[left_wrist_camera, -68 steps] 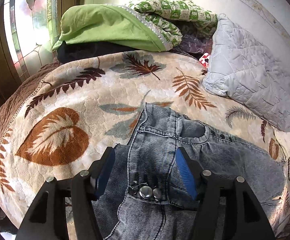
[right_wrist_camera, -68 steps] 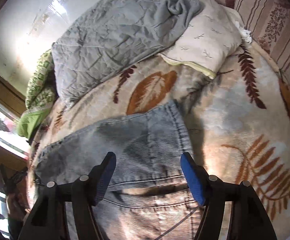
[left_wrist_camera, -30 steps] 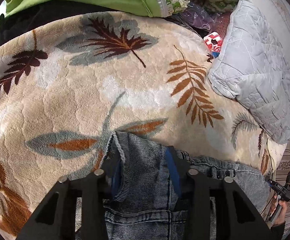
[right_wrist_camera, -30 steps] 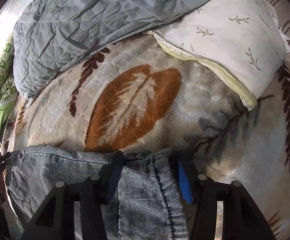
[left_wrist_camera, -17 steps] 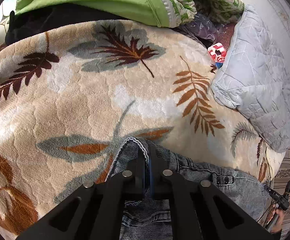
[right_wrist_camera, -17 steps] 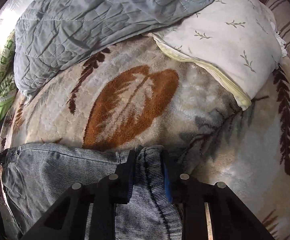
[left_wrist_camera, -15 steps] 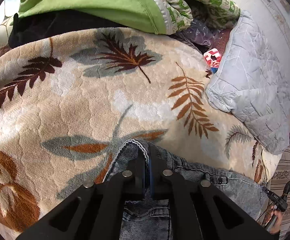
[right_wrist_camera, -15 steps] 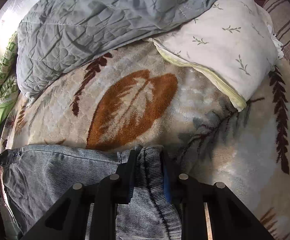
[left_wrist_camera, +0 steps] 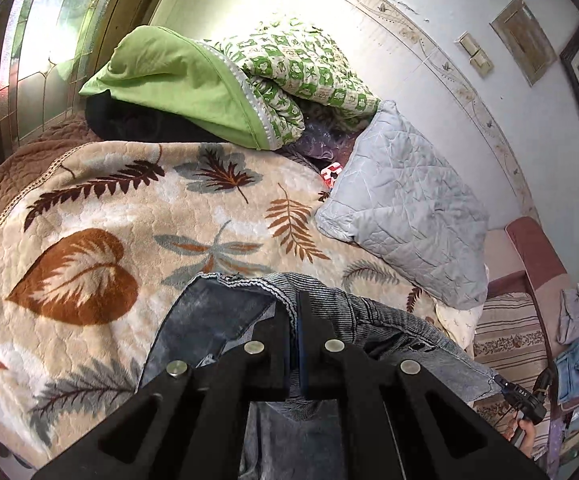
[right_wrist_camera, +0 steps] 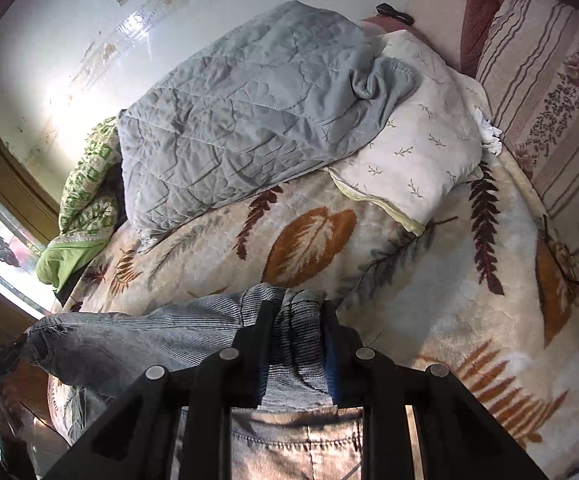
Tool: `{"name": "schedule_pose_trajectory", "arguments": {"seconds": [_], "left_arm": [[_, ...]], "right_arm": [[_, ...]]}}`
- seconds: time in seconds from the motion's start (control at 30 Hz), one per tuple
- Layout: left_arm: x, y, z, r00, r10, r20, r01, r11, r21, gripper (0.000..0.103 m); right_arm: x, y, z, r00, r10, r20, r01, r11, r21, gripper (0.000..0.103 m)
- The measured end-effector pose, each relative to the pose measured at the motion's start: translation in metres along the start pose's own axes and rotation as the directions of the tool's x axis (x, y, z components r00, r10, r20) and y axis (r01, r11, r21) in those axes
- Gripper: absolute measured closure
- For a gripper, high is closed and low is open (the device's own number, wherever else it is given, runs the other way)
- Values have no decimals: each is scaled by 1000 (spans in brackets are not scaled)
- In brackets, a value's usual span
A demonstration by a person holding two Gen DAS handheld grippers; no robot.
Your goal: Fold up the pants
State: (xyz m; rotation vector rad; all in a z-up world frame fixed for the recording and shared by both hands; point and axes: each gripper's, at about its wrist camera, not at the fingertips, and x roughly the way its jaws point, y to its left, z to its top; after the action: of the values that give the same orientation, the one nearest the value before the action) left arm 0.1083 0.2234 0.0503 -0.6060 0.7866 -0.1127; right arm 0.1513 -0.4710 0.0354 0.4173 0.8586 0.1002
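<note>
**A:** Where do we have the pants [left_wrist_camera: 225, 316] right now?

**B:** Over the bed, above the leaf-print blanket [left_wrist_camera: 89, 216]. We hold them at two spots along the top edge — the left gripper [left_wrist_camera: 294, 312] has its fingers pressed together on a thin fold of the grey denim, with almost no gap showing between them.

**A:** And our right side?

**B:** The right gripper [right_wrist_camera: 295, 320] is clamped on a thicker bunch of the same denim; the ribbed cloth fills the space between the two fingers [right_wrist_camera: 263, 320] and puckers above them. From there the pants [right_wrist_camera: 137, 340] stretch away to our left in a band, and the rest hangs down beneath the gripper.

**A:** Is the cloth lifted clear of the blanket?

**B:** The held edge looks raised, but from these wrist views we can't tell whether the lower part touches the bed.

**A:** What else lies around us?

**B:** A grey quilted comforter [right_wrist_camera: 249, 112] piled near the wall, partly draped over a pale pillow [right_wrist_camera: 421, 152] with small sprigs — both rest on the blanket's far side. In the left view, a green-lined quilt [left_wrist_camera: 217, 80] sits rolled up by the window [left_wrist_camera: 41, 40], well apart from the pants.
</note>
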Motion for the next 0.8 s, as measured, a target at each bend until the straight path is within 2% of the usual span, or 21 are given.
{"name": "schedule_pose_trajectory", "arguments": {"seconds": [0.13, 0.23, 0.33, 0.43, 0.5, 0.53, 0.57, 0.63, 0.7, 0.8], "left_arm": [[-28, 26, -56, 999, 12, -41, -13, 1000, -21, 101], [-27, 52, -100, 991, 52, -121, -58, 997, -46, 100], [-16, 83, -131, 969, 109, -222, -134, 986, -100, 100], [-11, 107, -143, 949, 134, -285, -195, 960, -199, 91], [-21, 106, -141, 957, 151, -247, -205, 955, -213, 84], [-28, 100, -138, 959, 185, -216, -227, 954, -194, 75], [-36, 93, -134, 959, 217, -181, -249, 953, -173, 63], [-51, 77, -127, 962, 250, -106, -264, 954, -141, 51], [-65, 57, -123, 959, 280, -32, -282, 954, -99, 49], [-69, 24, -119, 970, 245, 15, -245, 970, -1, 46]], "right_arm": [[-45, -12, -61, 1000, 30, -8, -30, 1000, 4, 80], [-57, -32, -122, 998, 39, -56, -37, 999, 36, 80], [-51, -55, -180, 990, 44, -134, -32, 995, 90, 80], [-37, -75, -217, 972, 68, -224, -33, 987, 157, 76], [-34, -82, -226, 963, 76, -259, -26, 981, 191, 63], [-37, -83, -228, 963, 70, -261, -19, 981, 193, 38], [-42, -82, -227, 966, 56, -253, -7, 982, 189, 24], [-53, -80, -224, 974, 51, -221, -11, 984, 180, 24], [-65, -79, -218, 982, 52, -184, -17, 982, 190, 24], [-77, -74, -207, 985, 115, -129, -85, 972, 221, 24]]}}
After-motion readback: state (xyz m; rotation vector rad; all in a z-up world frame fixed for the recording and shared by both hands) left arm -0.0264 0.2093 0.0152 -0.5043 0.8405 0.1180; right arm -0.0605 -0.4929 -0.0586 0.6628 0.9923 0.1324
